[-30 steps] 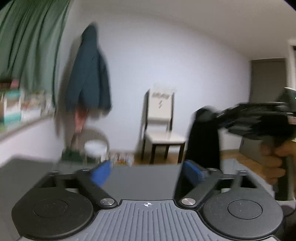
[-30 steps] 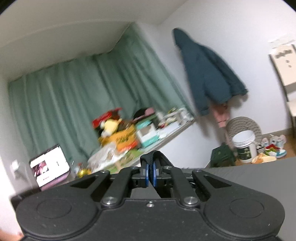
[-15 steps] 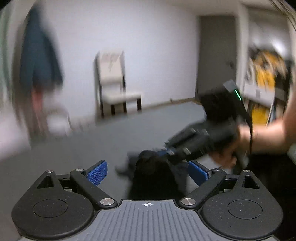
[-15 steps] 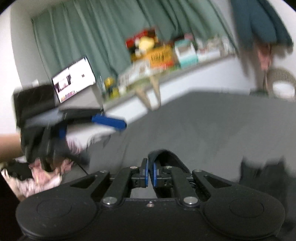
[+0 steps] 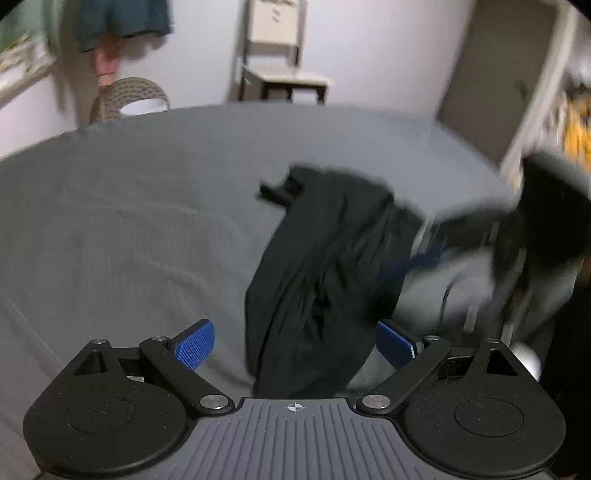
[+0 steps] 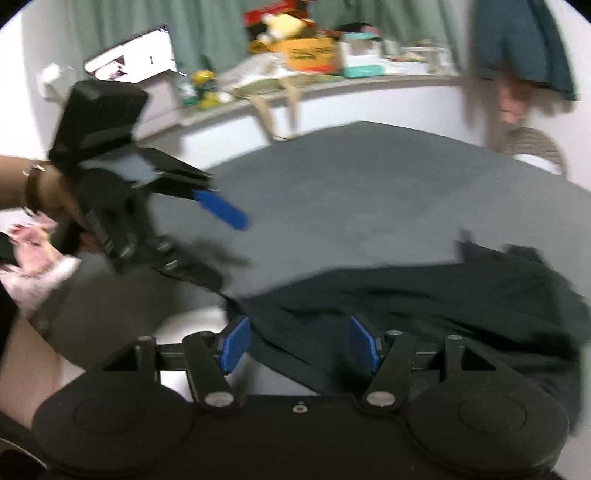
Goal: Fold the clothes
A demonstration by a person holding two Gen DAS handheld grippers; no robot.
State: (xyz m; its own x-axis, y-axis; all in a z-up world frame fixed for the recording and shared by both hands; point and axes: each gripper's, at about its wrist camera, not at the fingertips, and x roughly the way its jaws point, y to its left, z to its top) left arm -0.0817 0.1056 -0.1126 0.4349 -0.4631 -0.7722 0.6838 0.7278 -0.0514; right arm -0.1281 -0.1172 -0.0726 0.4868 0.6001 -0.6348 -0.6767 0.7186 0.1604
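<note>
A crumpled black garment (image 5: 325, 266) lies in a long heap on the grey sheet (image 5: 129, 221). My left gripper (image 5: 294, 343) is open just above the garment's near end, with the cloth lying between and below its blue pads (image 5: 194, 345). In the right wrist view the same garment (image 6: 424, 295) spreads to the right. My right gripper (image 6: 300, 343) is open over its edge, with nothing pinched. A hand (image 6: 55, 195) holds the left gripper at the left of that view. Both views are motion-blurred.
A pale chair (image 5: 280, 48), a woven basket (image 5: 129, 103) and a hanging teal coat (image 5: 122, 22) stand beyond the bed's far edge. A cluttered shelf (image 6: 314, 55) and a laptop (image 6: 129, 62) line the curtain side. Pink cloth (image 6: 33, 273) lies at the left.
Both grippers swung down from facing the room to the bed. The right gripper, shut on the black garment before, has opened and the garment now lies on the sheet.
</note>
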